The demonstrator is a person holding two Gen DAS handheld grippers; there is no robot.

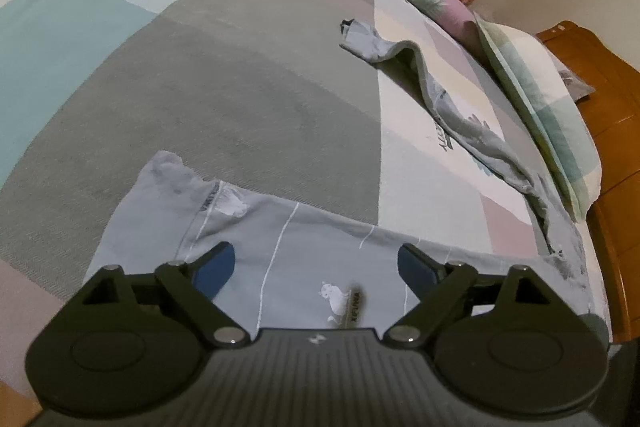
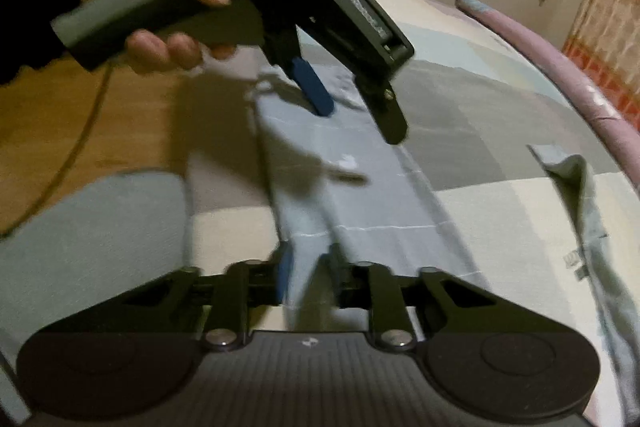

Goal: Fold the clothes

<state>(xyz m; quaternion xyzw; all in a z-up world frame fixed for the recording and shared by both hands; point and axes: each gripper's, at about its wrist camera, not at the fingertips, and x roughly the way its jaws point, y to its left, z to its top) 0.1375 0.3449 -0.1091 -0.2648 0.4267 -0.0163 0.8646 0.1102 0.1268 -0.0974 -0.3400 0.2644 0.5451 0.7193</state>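
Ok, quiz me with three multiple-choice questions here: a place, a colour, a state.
1. Where does the light blue-grey printed garment lie? A on the patchwork bedsheet; B in a basket; C on a chair.
2. The left gripper has finger pads coloured: A red; B blue; C white.
3. The left gripper is: A open; B shut; C shut on cloth.
Answers: A, the cloth is spread over the sheet; B, both pads show blue; A, its fingers stand wide apart above the cloth.
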